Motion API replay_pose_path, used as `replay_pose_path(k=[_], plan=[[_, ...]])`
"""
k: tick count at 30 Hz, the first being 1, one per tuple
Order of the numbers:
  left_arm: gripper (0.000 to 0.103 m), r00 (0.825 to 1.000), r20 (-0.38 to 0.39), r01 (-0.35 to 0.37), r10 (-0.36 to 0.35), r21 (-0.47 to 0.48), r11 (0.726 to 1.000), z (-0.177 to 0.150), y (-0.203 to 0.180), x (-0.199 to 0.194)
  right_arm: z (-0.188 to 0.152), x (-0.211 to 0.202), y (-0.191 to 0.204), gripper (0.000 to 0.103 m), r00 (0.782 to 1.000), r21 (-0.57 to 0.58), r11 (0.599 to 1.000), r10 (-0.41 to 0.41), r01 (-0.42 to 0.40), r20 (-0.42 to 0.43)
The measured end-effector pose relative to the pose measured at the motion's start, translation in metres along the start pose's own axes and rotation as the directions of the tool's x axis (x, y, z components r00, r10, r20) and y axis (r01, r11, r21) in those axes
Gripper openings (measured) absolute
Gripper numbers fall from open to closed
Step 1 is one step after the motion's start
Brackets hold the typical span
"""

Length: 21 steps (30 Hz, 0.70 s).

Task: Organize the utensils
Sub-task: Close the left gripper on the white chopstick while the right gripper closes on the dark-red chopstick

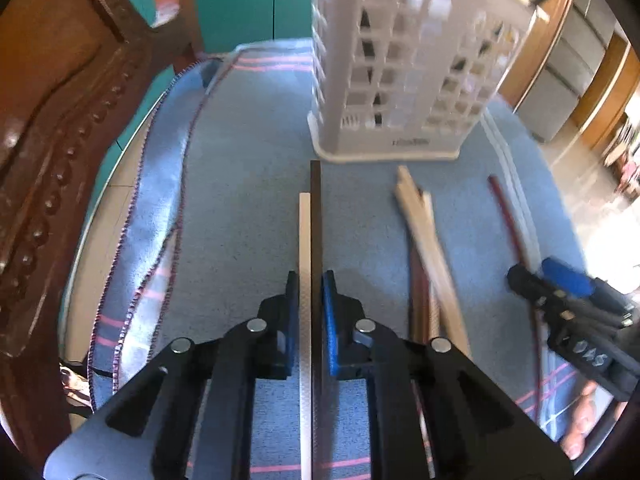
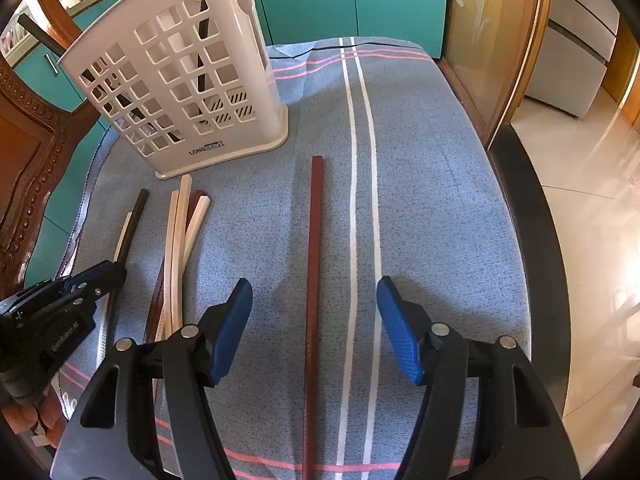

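The jaws of the left gripper (image 1: 310,284) stand narrow, pressed from both sides on two chopsticks held side by side: a white chopstick (image 1: 305,236) and a dark chopstick (image 1: 316,208), both running forward from between the blue pads toward the utensil holder (image 1: 400,80). The jaws of the right gripper (image 2: 314,292) stand wide; a red chopstick (image 2: 314,240) lies on the cloth between them, and neither pad touches it.

A blue woven cloth (image 2: 432,200) with white and pink stripes covers the table. The white plastic holder, with square cut-outs in its walls, stands upright toward the far left part of the cloth in the right wrist view; dark sticks show through its openings. Just in front of its base lies a loose bundle of pale wooden chopsticks (image 2: 180,236) with a reddish one among them, fanned slightly at their far ends. The red chopstick lies alone to the right of that bundle, just left of the two white stripes, pointing toward the far edge. The clamped pair lies left of the bundle, near the cloth's left edge.

A carved wooden chair back (image 1: 52,160) stands beyond the left edge, and teal cabinet doors (image 2: 352,0) rise behind the far edge.
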<state>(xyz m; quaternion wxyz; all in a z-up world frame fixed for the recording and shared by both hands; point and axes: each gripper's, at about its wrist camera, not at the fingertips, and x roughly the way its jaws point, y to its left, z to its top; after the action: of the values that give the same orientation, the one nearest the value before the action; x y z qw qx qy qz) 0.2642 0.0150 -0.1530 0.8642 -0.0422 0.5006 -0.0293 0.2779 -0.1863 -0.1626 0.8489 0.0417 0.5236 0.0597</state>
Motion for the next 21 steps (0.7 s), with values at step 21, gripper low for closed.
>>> replay_pose_path(k=[21], plan=[[0.036, 0.998, -0.04, -0.049, 0.049, 0.013, 0.999, 0.008, 0.006, 0.012, -0.003, 0.005, 0.01, 0.064, 1.0, -0.012, 1.0, -0.02, 0.02, 0.001]])
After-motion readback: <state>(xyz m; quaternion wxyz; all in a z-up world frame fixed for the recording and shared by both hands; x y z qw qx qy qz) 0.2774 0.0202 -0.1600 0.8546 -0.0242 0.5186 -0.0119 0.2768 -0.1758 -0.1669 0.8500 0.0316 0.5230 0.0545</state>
